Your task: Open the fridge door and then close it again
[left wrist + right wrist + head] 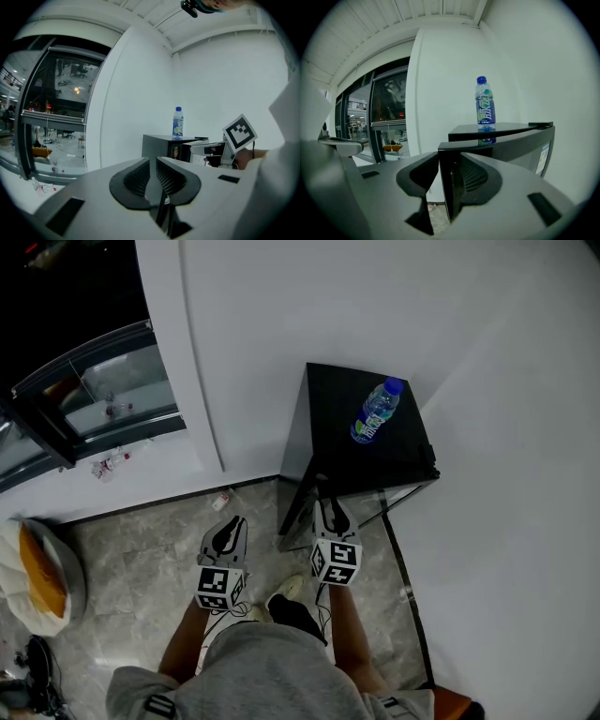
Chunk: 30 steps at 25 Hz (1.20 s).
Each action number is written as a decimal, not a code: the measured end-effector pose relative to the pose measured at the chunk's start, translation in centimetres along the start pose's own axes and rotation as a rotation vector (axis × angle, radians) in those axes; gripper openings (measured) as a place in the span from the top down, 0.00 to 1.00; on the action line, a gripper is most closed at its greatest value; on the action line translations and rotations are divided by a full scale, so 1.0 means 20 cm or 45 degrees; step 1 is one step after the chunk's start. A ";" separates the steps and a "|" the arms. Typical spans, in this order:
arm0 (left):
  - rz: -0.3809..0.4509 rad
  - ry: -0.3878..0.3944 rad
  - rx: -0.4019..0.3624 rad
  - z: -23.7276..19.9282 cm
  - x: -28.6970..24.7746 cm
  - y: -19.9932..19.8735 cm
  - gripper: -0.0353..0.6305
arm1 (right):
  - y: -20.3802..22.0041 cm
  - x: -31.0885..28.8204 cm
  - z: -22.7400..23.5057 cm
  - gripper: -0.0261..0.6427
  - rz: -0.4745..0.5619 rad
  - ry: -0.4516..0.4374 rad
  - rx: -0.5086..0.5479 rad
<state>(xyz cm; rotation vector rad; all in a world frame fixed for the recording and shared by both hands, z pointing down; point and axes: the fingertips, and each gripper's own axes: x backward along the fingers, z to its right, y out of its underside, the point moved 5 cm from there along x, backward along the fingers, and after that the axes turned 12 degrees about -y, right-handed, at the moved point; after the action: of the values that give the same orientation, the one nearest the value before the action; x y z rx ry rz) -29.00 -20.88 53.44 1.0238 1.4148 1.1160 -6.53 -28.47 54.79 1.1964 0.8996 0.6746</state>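
Observation:
A small black fridge (361, 451) stands in a white corner with a water bottle (377, 412) on its top. Its door (394, 491) hangs partly open. My right gripper (328, 512) reaches to the door's free edge. In the right gripper view the door edge (449, 183) fills the gap between the jaws of the right gripper (450, 168), with both pads against it. The bottle (485, 103) stands above. My left gripper (232, 529) hovers to the left of the fridge, shut with nothing in it. Its view shows the left gripper (152, 161), the fridge (161, 145) and the bottle (177, 123).
White walls close in behind and to the right of the fridge. A glass-fronted dark opening (103, 399) lies to the far left, with litter (108, 465) on the floor below it. A white and orange beanbag (37, 577) sits at the left edge. The person's shoe (286, 589) is beneath the grippers.

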 end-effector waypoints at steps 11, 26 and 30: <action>-0.019 -0.038 0.005 -0.04 -0.08 0.02 0.88 | -0.02 -0.12 0.04 0.74 -0.002 -0.014 0.042; -0.032 -0.055 0.008 -0.06 -0.16 0.03 0.88 | -0.04 -0.23 0.09 0.75 0.004 -0.077 0.018; -0.036 -0.063 0.011 -0.07 -0.17 0.03 0.88 | -0.05 -0.25 0.09 0.76 0.001 -0.081 0.025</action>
<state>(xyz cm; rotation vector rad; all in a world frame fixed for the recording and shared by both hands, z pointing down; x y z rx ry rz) -30.05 -24.19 54.78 1.0278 1.3915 1.0582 -7.46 -33.89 55.11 1.2291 0.8544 0.6263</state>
